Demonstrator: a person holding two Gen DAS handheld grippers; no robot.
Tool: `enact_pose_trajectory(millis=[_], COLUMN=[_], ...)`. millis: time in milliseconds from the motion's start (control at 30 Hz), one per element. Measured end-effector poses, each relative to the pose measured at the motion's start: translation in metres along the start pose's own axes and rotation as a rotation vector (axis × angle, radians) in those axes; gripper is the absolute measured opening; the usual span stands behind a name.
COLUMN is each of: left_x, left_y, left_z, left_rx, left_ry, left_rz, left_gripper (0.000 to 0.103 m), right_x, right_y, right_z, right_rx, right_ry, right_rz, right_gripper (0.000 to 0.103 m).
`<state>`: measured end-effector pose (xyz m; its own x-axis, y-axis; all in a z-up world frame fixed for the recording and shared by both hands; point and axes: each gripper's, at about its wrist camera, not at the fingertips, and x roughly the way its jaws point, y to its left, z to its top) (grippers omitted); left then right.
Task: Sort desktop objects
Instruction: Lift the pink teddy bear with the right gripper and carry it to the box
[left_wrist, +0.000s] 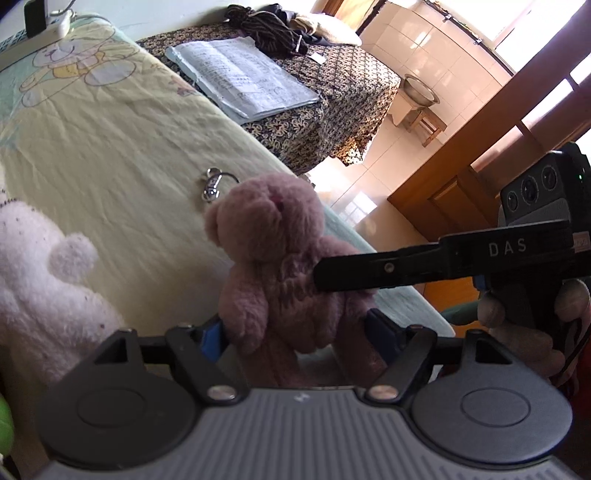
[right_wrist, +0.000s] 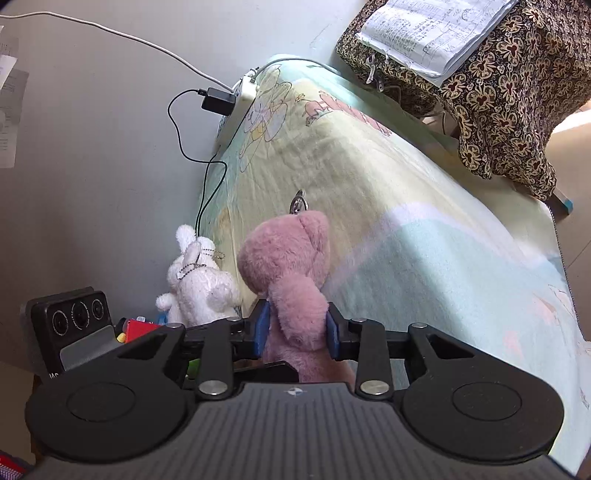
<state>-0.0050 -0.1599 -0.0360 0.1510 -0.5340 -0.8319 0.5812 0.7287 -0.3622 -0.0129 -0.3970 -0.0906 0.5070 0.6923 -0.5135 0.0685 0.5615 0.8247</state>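
Both of my hand-held grippers, left and right, were clamped on the pink bear, upright above the bed; pulling apart could tear it.

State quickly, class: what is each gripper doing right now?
Left gripper: closed on the pink teddy bear.
Right gripper: closed on the same bear.
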Motion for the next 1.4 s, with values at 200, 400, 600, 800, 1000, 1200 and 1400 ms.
enact_pose_trajectory(millis=[200,400,600,800,1000,1200,1400], left_x=[-0.02,-0.062,-0.123,-0.193,-0.257,-0.314,-0.349], left_y=[-0.021,-0.025,-0.004,0.021,0.046,0.077,0.105], left_z=[-0.02,-0.042,-0.07,-0.1,-0.126,-0.15,-0.171], left_rx=[0.05,0.088,0.09,0.078,0.077,0.063,0.034], left_ry=[-0.013,-0.091,-0.185,-0.303,-0.434,-0.542,-0.596], left_rz=[-0.021,-0.024,-0.018,0.011,0.084,0.167,0.259], left_gripper=[0.078,0.078,0.078,0.078,0.083,0.085,0.085], right_x=[-0.019,-0.034,-0.031,-0.011,0.013,0.046,0.081], right_y=[0.014,0.037,0.083,0.14,0.197,0.253,0.297], right_z=[-0.023,-0.043,-0.066,-0.095,-0.119,-0.135,-0.142], right_rx=[-0.009,-0.044,-0.107,-0.168,-0.252,-0.346,-0.402], right_ry=[0.029,0.028,0.004,-0.021,-0.037,-0.041,-0.041], right_rz=[-0.011,-0.01,0.01,0.061,0.13,0.221,0.301], right_gripper=[0.033,0.032,0.032,0.032,0.032,0.032,0.032])
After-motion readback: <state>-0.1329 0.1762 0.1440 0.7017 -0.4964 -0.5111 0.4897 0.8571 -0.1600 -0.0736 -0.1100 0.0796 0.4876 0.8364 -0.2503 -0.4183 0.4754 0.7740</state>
